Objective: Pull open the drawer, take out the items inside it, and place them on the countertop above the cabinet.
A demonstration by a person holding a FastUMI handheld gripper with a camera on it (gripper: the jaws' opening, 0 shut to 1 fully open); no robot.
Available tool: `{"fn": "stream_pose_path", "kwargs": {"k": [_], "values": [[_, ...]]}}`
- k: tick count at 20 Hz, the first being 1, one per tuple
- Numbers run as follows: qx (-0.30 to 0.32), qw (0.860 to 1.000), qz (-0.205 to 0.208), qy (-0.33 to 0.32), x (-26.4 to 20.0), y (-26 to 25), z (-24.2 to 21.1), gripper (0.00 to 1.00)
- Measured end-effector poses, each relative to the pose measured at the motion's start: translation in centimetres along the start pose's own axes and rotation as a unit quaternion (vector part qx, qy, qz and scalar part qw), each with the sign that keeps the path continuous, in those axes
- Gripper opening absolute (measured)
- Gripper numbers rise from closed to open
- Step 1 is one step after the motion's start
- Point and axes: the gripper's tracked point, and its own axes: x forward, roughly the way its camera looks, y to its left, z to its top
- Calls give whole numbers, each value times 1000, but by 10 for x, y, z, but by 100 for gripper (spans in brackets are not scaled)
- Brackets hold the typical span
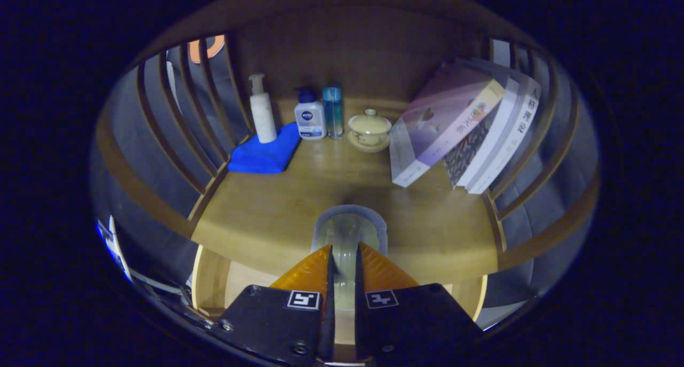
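Jaws (344, 260) nearly closed, pinching a clear glass cup (348, 233) by its rim, held at the worktop's (267, 217) front edge. Drawer (240, 287) open below. At the back: blue cloth (265, 153) at 10 o'clock with a pump bottle (262, 110) on it, two more bottles (319, 116) at 12, lidded cup (369, 129) just right of them, books (465, 126) leaning at 2.

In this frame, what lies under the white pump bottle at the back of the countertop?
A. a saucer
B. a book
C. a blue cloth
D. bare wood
C: the pump bottle stands on the far end of the folded blue cloth, left of the two smaller bottles. The gripper holds a clear cup between its jaws.
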Motion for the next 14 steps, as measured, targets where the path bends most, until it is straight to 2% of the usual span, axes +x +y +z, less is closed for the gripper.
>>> {"fn": "stream_pose_path", "kwargs": {"k": [5, 10, 14], "values": [[-13, 1000, -10, 7, 33, 1, 28, 18], [-22, 999, -30, 30, 64, -1, 32, 18], [-30, 998, -49, 23, 74, -2, 39, 18]]}}
